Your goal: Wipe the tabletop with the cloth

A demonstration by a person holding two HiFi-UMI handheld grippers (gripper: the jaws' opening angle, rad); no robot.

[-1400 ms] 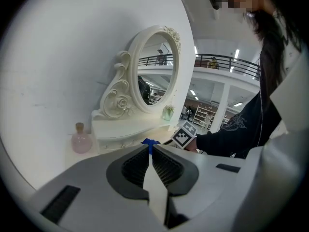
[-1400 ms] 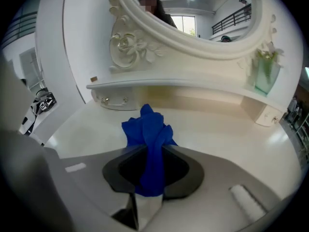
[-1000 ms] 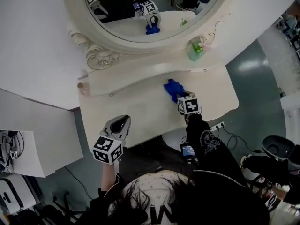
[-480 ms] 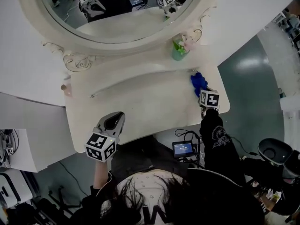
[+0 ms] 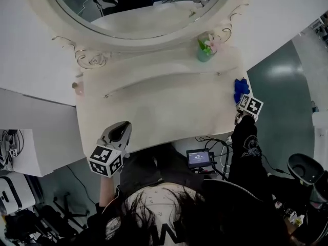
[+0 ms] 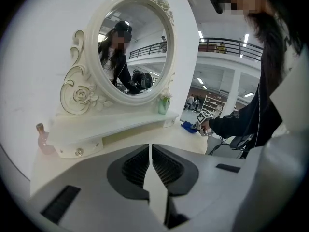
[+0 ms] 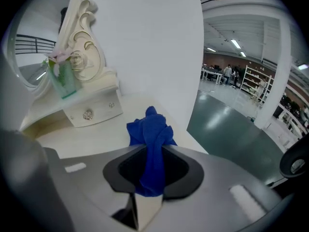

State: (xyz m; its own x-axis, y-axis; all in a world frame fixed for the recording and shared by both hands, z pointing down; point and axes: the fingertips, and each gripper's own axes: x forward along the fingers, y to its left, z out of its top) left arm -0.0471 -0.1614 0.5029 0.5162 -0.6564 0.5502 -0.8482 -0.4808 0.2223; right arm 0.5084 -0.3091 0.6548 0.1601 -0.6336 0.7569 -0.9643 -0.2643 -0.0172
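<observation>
The right hand-held gripper (image 7: 153,161) is clamping a blue cloth (image 7: 152,129) between its jaws, with the bunched end of the cloth sticking out ahead of them. In the head view this cloth (image 5: 241,88) is lying at the far right edge of the white worktop (image 5: 164,111), just below the right end of the raised drawer shelf. Whether the cloth is pressing on the surface cannot be told. The person's dark sleeve (image 5: 245,147) is reaching up to this gripper from the lower right.

The left hand-held gripper (image 6: 150,151) is showing its jaws drawn together with nothing between them. In the head view it (image 5: 122,128) is hovering at the front left edge of the worktop, well apart from the cloth.

A green vase with pink flowers (image 5: 206,46) is standing on the shelf at the right, below the oval mirror (image 5: 138,6). A small pink bottle (image 5: 78,87) is standing at the left end of the worktop. A small lit screen (image 5: 198,158) is sitting below the front edge
</observation>
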